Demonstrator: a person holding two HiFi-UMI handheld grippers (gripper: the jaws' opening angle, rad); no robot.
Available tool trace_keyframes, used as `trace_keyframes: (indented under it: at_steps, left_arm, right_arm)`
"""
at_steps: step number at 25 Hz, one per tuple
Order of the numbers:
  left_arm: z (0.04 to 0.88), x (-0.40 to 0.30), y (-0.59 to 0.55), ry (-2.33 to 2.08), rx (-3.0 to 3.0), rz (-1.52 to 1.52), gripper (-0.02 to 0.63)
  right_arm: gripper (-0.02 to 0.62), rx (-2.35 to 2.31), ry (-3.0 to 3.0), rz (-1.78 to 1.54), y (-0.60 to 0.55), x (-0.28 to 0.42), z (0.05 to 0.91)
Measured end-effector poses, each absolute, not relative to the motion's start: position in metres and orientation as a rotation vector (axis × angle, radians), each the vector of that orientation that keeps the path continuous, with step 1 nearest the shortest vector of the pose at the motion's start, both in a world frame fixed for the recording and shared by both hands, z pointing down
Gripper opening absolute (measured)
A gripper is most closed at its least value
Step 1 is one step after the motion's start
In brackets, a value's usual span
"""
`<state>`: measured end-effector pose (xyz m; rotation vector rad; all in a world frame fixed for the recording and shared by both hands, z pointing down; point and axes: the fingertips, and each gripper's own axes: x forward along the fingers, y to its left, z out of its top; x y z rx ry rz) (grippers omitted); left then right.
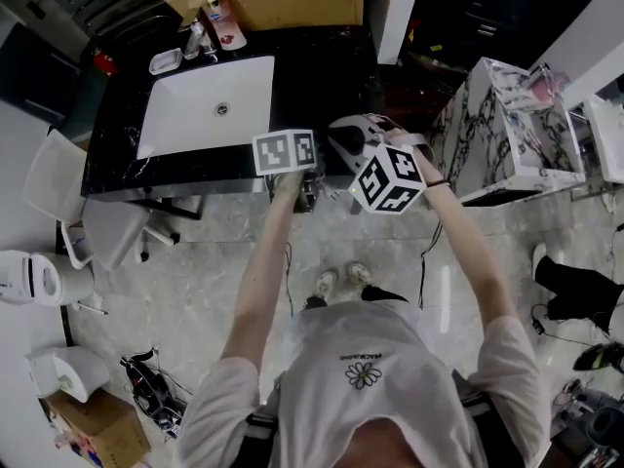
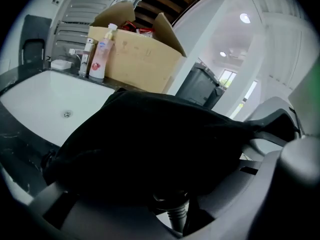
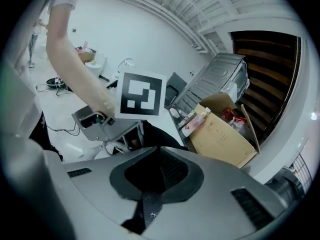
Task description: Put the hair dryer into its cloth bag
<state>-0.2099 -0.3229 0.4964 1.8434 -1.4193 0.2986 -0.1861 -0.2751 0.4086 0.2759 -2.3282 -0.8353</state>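
**Right gripper** (image 3: 154, 181): jaws closed. They pinch a thin black strip (image 3: 144, 213) that runs out from between them. Whether this is the bag's drawstring or a fold of its hem cannot be determined.

**Left gripper** (image 2: 165, 189): jaws set well apart and clamped on a bulky bundle, the black cloth bag (image 2: 150, 144). The bag fills the gap from one jaw to the other. A ribbed cord sleeve (image 2: 177, 215) protrudes below the cloth, close to the jaws. The hair dryer body is not visible. Judged from the bulk and the sleeve, it sits inside the bag.

**Position.** In the head view both grippers are held side by side at the front edge of the black counter (image 1: 322, 66). They are toward its right front corner, to the right of the white sink (image 1: 210, 105). The bundle appears to be carried by the grippers alone. A cardboard box (image 2: 135, 59) and bottles (image 2: 100, 54) stand along the back edge.

**Step in hand.** Insertion looks largely complete. The bag mouth is probably not yet closed.

**Next move.**
1. Keep the left clamp firm.
2. Confirm that the cord end is tucked inside, otherwise the mouth will close on it.
3. Draw the strip away with the right gripper to cinch the opening. A slack left grip would let the whole bundle follow the pull.
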Motion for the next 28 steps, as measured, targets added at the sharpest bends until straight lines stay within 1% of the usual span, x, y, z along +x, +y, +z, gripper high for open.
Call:
trace_keyframes:
  at_steps: [4,12,22,28]
  left_arm:
    - [0.499,-0.212,-0.344,-1.435,1.837,0.318,0.179]
    - [0.509,-0.216,-0.375,-1.461,1.794,0.254,0.179]
    - [0.506,-0.224,-0.404,-1.549,1.891,0.317,0.179]
    - [0.522,-0.225,-0.413,-1.538,1.863,0.439,0.181]
  right_arm:
    - [0.023,0.270,-2.350,-0.822,-0.278,-0.185,0.407]
    - [0.023,0.278,-2.391,-0.780,-0.287,-0.185,0.409]
    - [0.023,0.280,-2.380,-0.782,-0.288,-0.180,0.416]
    - [0.023,0.301,-2.337,-0.799,-0.291,-0.176,0.421]
